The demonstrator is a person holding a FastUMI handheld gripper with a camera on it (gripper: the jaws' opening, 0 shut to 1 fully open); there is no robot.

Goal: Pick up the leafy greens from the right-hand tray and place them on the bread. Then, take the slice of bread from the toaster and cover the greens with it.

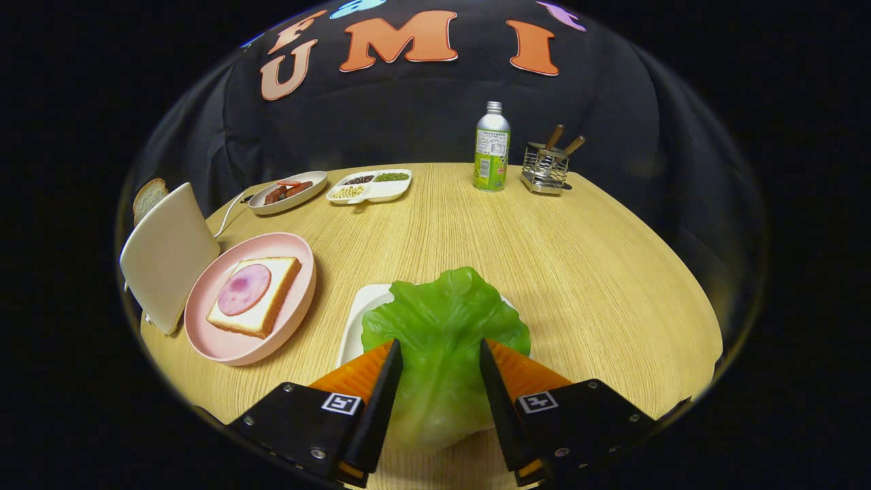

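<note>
The gripper (440, 348) has its fingers apart, either side of the lettuce leaf (442, 327) on the white tray (360, 314). At ten o'clock sits the pink plate (211, 340) with bread (262, 306); the toaster (167, 255) stands beyond it.

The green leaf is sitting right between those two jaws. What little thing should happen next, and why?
Probably close the jaws. The gripper looks open, its jaws standing either side of the soft green lettuce leaf, which still lies on the white rectangular tray. Only once gripped can it be lifted and carried left to the square bread slice topped with pink ham on the round pink plate.
</note>
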